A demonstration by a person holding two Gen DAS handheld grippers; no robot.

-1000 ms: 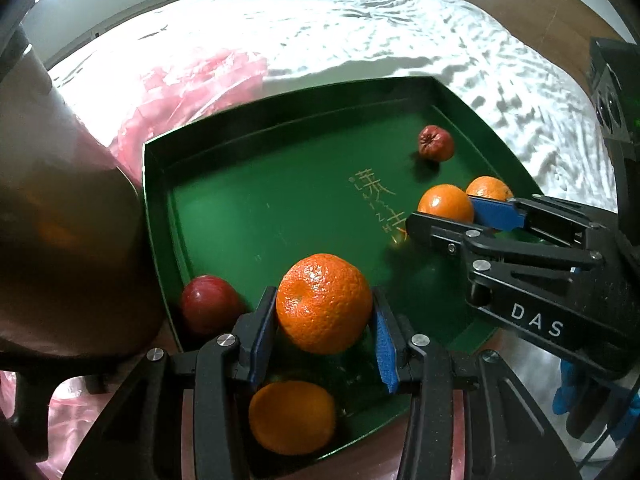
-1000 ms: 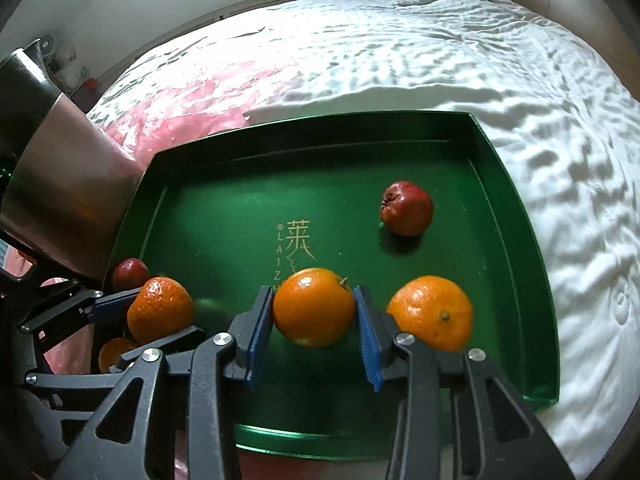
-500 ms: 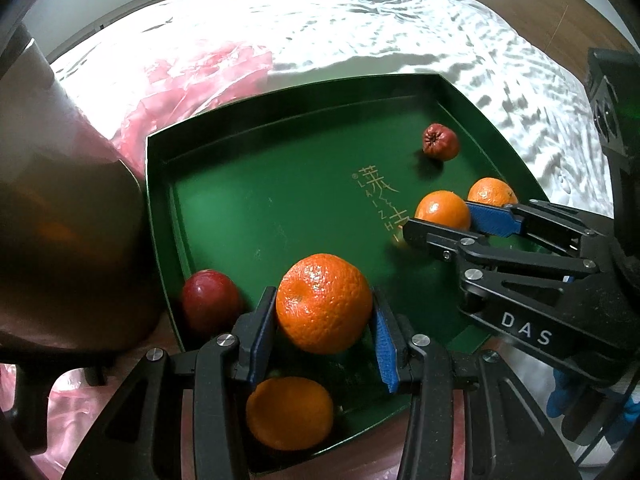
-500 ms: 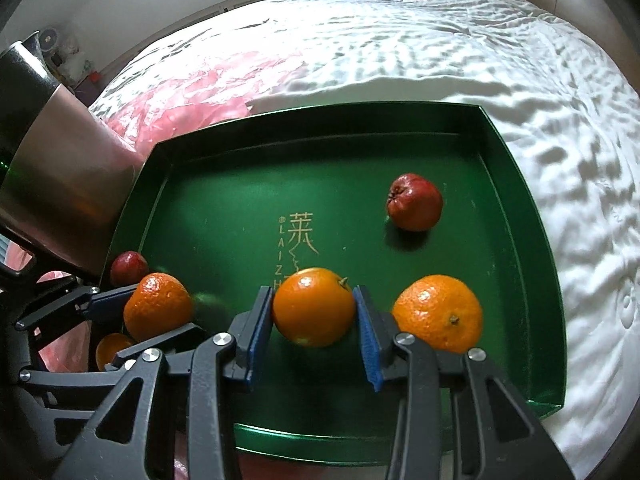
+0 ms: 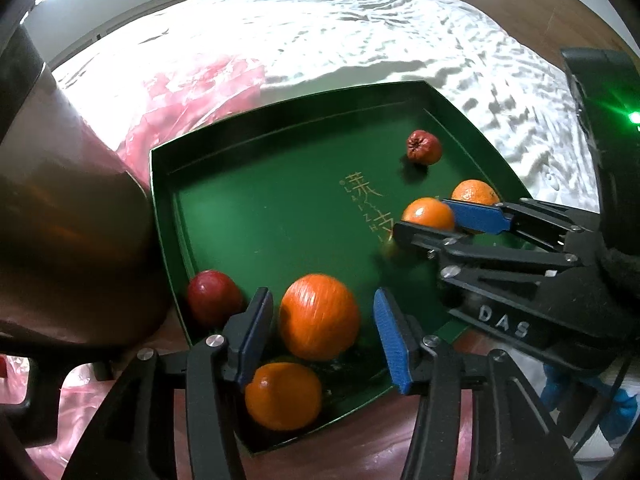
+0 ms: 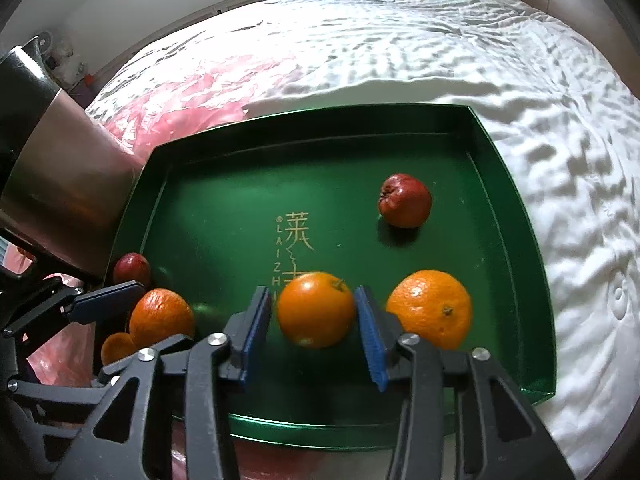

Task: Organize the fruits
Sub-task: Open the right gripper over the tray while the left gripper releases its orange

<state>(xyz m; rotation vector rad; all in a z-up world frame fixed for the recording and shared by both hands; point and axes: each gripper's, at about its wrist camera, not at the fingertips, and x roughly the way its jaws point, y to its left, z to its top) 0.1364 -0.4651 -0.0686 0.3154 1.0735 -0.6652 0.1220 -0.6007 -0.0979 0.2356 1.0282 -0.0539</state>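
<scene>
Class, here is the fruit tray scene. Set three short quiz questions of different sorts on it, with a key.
1. How many red fruits lie in the tray?
2. True or false: the left claw grips a red fruit.
3. The right claw stands around: A) an orange B) a red fruit C) nothing.
Key: 1. Two. 2. False; it stands open around another orange. 3. A. Both claws' jaws have just been opening, an orange between each.

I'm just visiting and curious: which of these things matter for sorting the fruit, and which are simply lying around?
Part of the job:
oranges
red fruits
green tray
left tool
right tool

Just lying about:
white bedsheet
pink plastic bag
metal container
</scene>
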